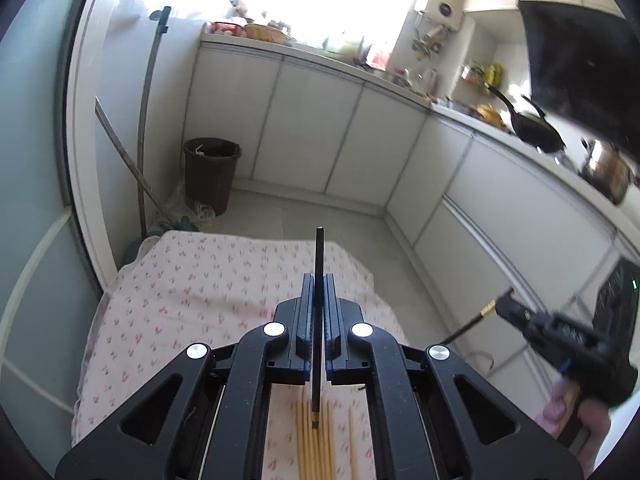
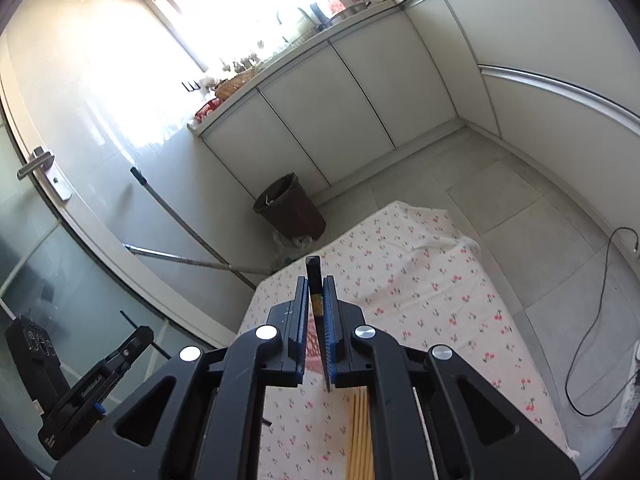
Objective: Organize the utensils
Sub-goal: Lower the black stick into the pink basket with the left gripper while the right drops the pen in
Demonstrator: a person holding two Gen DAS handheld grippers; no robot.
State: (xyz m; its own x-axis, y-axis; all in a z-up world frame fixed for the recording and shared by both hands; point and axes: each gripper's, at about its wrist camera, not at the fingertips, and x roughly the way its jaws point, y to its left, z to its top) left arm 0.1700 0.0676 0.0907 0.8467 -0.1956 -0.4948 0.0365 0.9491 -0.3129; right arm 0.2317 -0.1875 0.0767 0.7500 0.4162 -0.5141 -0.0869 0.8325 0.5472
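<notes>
Honestly, both grippers are clamped on thin black chopsticks: left gripper (image 1: 319,280) and right gripper (image 2: 316,282), each holding one slim black chopstick (image 1: 319,264) (image 2: 316,280); slim sticks could twist loose above the pale bamboo chopsticks (image 1: 316,440) at bottom centre

tablecloth (image 1: 208,280): floral cloth | bamboo chopsticks (image 1: 316,440): pale matt wood

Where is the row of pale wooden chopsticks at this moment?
The row of pale wooden chopsticks lies on the floral tablecloth, low in both wrist views, directly below the left gripper, which holds a black chopstick.
</notes>
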